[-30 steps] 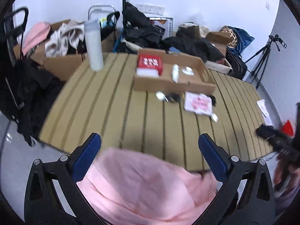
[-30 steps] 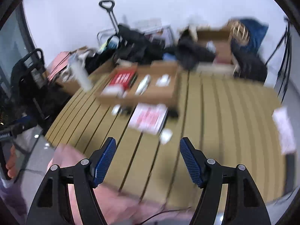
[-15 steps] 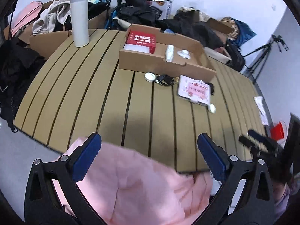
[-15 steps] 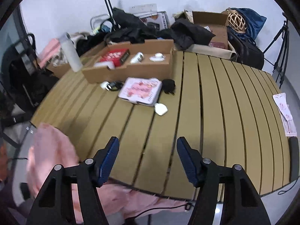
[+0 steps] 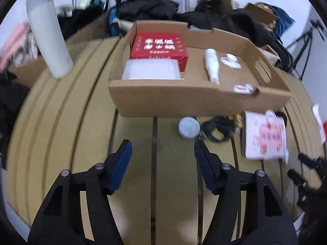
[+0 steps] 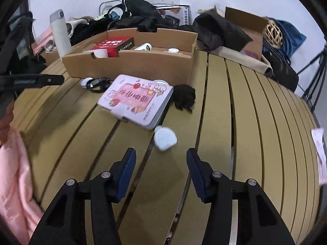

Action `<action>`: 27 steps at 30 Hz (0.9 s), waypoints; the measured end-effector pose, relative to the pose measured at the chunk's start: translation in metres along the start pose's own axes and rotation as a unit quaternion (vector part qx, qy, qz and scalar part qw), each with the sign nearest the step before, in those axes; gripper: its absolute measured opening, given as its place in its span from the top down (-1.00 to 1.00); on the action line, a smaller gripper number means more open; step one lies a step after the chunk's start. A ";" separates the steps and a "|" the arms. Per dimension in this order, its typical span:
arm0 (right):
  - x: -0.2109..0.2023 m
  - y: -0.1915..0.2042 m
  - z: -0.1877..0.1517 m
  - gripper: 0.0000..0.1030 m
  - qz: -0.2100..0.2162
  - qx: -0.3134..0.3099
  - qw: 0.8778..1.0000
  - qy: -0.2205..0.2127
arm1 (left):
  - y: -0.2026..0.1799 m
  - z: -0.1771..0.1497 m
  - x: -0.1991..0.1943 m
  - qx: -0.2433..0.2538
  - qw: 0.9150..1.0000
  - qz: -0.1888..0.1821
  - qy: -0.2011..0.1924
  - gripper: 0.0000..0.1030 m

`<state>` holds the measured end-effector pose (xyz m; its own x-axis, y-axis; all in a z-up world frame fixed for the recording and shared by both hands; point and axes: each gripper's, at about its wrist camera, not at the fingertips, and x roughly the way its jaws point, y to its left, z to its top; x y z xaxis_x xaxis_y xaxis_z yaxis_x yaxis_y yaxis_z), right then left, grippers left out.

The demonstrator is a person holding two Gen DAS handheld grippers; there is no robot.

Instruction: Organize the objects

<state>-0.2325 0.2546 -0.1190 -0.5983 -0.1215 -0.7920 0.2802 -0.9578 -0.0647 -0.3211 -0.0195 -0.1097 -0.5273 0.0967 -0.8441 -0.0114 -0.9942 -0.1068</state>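
A: Left wrist view: your left gripper (image 5: 162,150) hangs over bare slats of the wooden table (image 5: 81,132), jaws spread, just been closing, nothing between them. A round white tin (image 5: 189,127) sits just beyond the right finger, a black cable (image 5: 218,128) beside it, in front of the cardboard tray (image 5: 184,102).

B: And inside?

A: A red box (image 5: 159,46) on the far left, a white bottle (image 5: 212,66) lying to its right.

B: Right wrist view?

A: Your right gripper (image 6: 160,156) is spread too, just been narrowing, empty. A small white case (image 6: 165,139) lies just ahead, touching the near corner of the pink tin (image 6: 136,100). A black cloth (image 6: 184,99) is right of it.
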 end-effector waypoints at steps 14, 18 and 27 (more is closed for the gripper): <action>0.027 -0.007 0.006 0.32 0.011 0.011 1.000 0.014 | -0.020 0.016 0.042 0.004 0.999 0.001 0.043 0.93; 0.021 -0.002 0.003 0.38 0.026 0.008 0.999 0.020 | -0.025 0.008 0.030 0.009 0.999 0.005 0.043 0.98; -0.062 0.002 -0.014 0.38 0.058 0.015 0.998 -0.023 | -0.020 -0.056 -0.080 -0.044 0.999 -0.030 0.001 0.98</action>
<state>-0.1844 0.2643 -0.0786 -0.5973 -0.2441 -0.7639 0.3274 -0.9438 0.0456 -0.2309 -0.0051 -0.0698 -0.5255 0.1560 -0.8363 0.0326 -0.9786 -0.2031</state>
